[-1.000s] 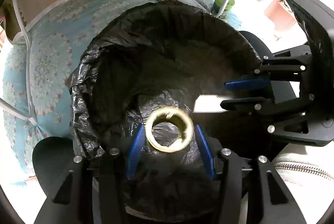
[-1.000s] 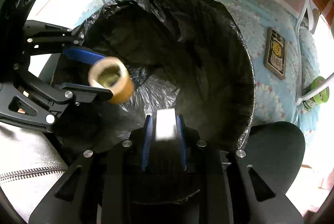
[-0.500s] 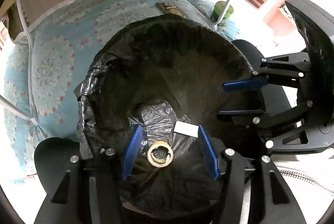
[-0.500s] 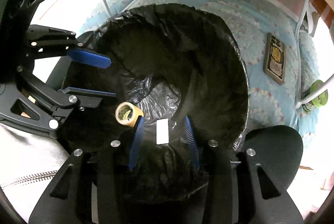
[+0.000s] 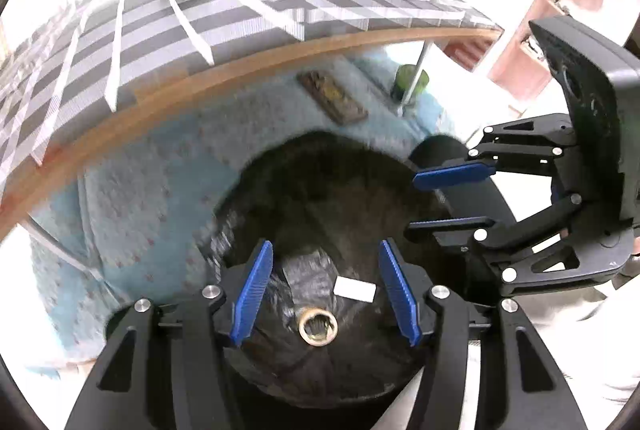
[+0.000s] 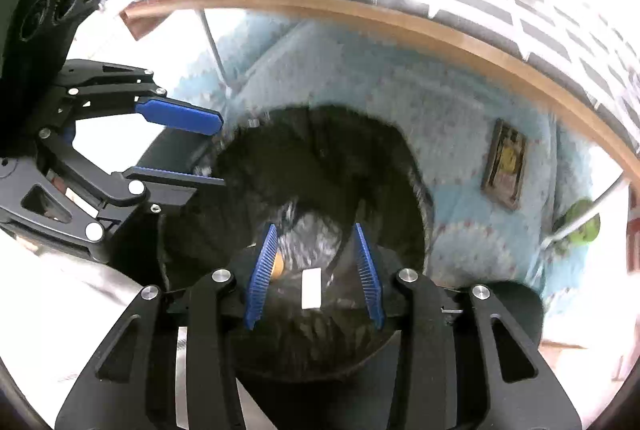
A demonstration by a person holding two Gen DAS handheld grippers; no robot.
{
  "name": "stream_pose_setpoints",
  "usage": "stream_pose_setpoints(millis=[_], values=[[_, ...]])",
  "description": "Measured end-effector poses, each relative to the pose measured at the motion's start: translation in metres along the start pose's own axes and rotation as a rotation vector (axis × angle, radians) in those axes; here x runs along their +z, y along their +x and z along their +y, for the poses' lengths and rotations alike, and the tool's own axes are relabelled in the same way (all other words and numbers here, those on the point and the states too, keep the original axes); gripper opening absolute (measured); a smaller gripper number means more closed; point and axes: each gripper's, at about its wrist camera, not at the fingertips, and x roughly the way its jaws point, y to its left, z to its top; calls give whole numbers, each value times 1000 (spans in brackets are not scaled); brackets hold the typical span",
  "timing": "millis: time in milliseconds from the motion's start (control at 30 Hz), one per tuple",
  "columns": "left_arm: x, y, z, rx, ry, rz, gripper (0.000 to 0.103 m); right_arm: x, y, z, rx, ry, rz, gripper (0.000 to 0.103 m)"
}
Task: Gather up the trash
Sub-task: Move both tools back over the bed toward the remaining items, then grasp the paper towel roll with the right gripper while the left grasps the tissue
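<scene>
A bin lined with a black bag (image 5: 332, 145) stands on the floor below both grippers. At its bottom lie a tan tape roll (image 5: 318, 326) and a white paper slip (image 5: 355, 289). My left gripper (image 5: 326, 294) hangs open above them, with nothing between its blue pads. My right gripper (image 5: 440, 199) reaches in from the right, also open. In the right wrist view the right gripper (image 6: 316, 270) is open high over the white slip (image 6: 311, 288), and the tape roll (image 6: 277, 266) peeks out beside its left pad. The left gripper (image 6: 200, 147) is over the bin's (image 6: 320, 117) left rim.
A wooden table edge (image 5: 240, 65) with a checked cloth runs above the bin. The pale blue patterned rug (image 5: 160, 189) holds a flat brown packet (image 5: 332, 97) and a green can (image 5: 410, 81) by a white table leg. A black rounded object (image 6: 508, 310) sits beside the bin.
The tape roll left the left jaws and the white slip left the right jaws; both now lie on the bin's bottom. Both grippers rose well above the bin, and the right jaws widened.
</scene>
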Motion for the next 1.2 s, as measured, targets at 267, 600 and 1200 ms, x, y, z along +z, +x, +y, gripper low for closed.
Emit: stream_pose_setpoints(millis=[267,600,1200], values=[[37,-45,-1,11,45,-121,53,31,-42,-12,-24,-21,-119,40],[79,-70,29,44,53,-210,53,78,-82,-48,-90,20,-259,40],[142,-58,79,53,-25,-247,53,165,-73,-130,-186,157,-331,62]])
